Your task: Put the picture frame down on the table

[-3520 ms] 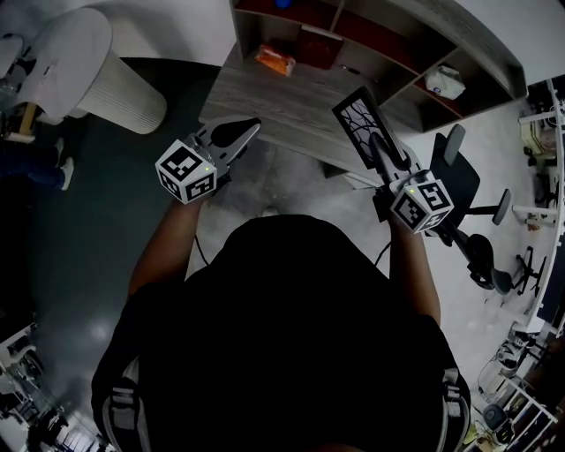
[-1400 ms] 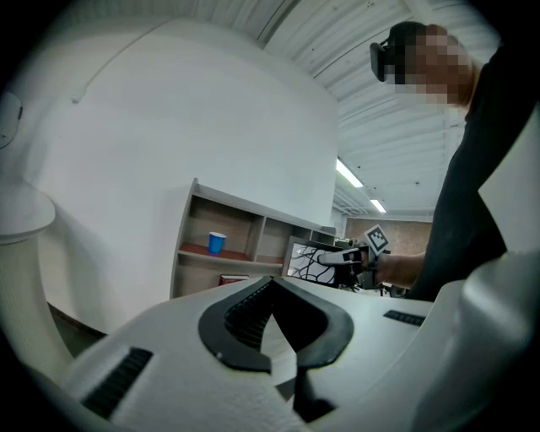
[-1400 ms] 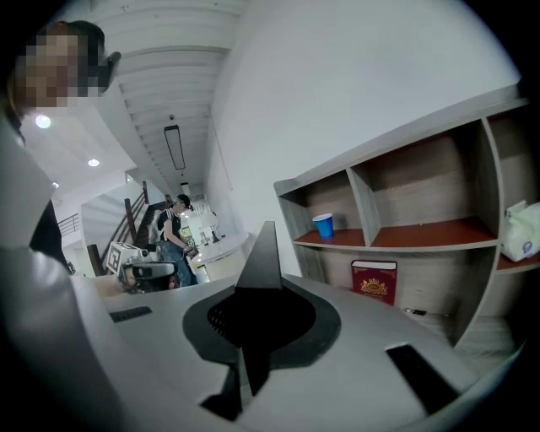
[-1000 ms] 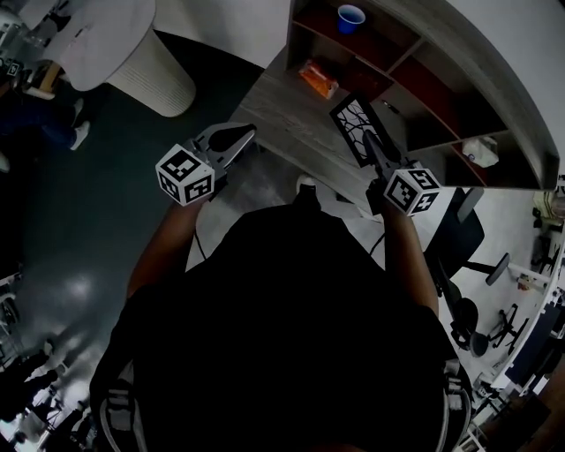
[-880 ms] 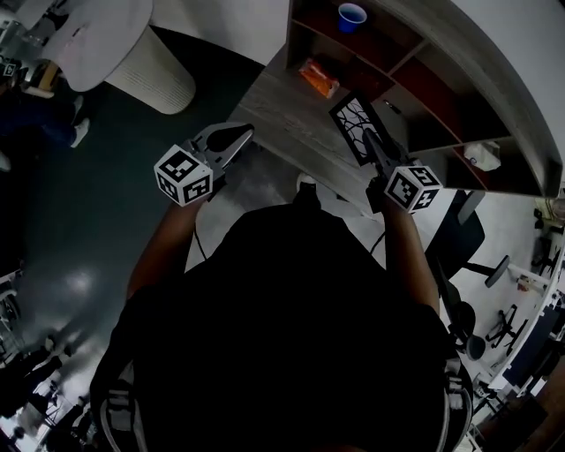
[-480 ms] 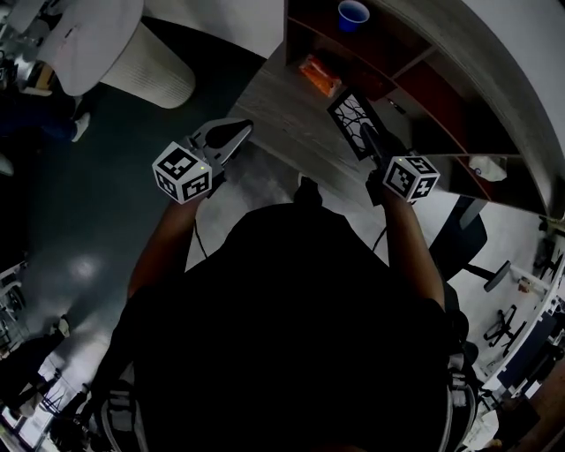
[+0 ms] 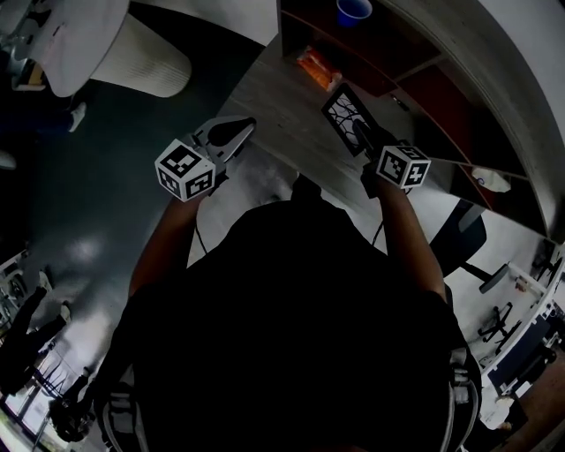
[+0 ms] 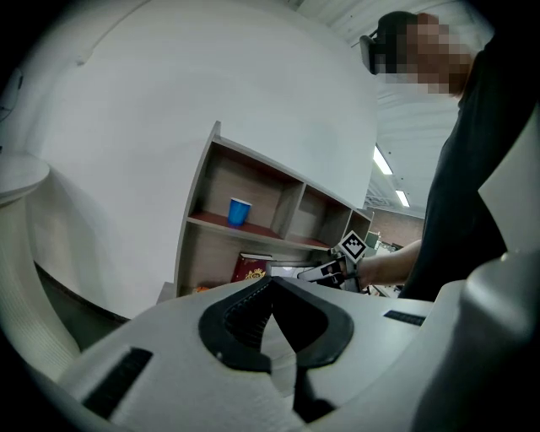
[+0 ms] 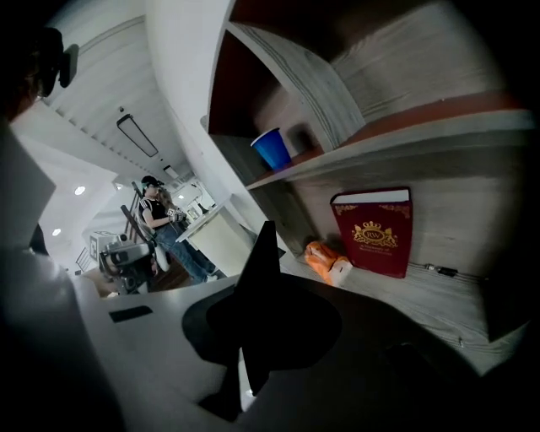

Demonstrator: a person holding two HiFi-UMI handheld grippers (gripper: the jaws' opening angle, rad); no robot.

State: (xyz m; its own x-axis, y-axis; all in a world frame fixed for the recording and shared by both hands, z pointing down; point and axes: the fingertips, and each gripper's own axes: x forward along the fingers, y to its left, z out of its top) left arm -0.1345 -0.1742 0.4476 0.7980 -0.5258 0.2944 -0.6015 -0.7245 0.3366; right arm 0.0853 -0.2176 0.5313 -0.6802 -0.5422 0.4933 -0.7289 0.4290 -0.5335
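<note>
Underfoot lies a dark, glossy floor [image 7: 79, 185], and against a white wall stands a grey wood-grain bench [image 7: 278, 106] with a shelf unit [image 7: 468, 53] rising from its back edge. The shelf compartments are lined in dark red. A blue cup [image 7: 353, 11] stands in an upper compartment. Below it, at the back of the bench, a red book [image 9: 375, 232] stands upright, and an orange packet [image 7: 316, 69] lies flat in front of it.

The right hand-held gripper [image 7: 365, 139] is pinched tight on the picture frame [image 7: 344, 115], which shows edge-on between the jaws in the right gripper view. The frame is tilted over the bench, just short of the orange packet. Whether its lower edge touches the wood cannot be told. The packet and the book are the nearest things in its way, and the bench to the left of them is bare.

The left hand-held gripper [image 7: 247, 126] hangs off the near left corner of the bench, with its jaws pressed together on nothing.

A white ribbed pedestal [image 7: 146, 62] stands on the floor to the left, and a black office chair [image 7: 463, 237] is to the right. In the right gripper view, a person [image 9: 160, 215] stands far off by a white counter.
</note>
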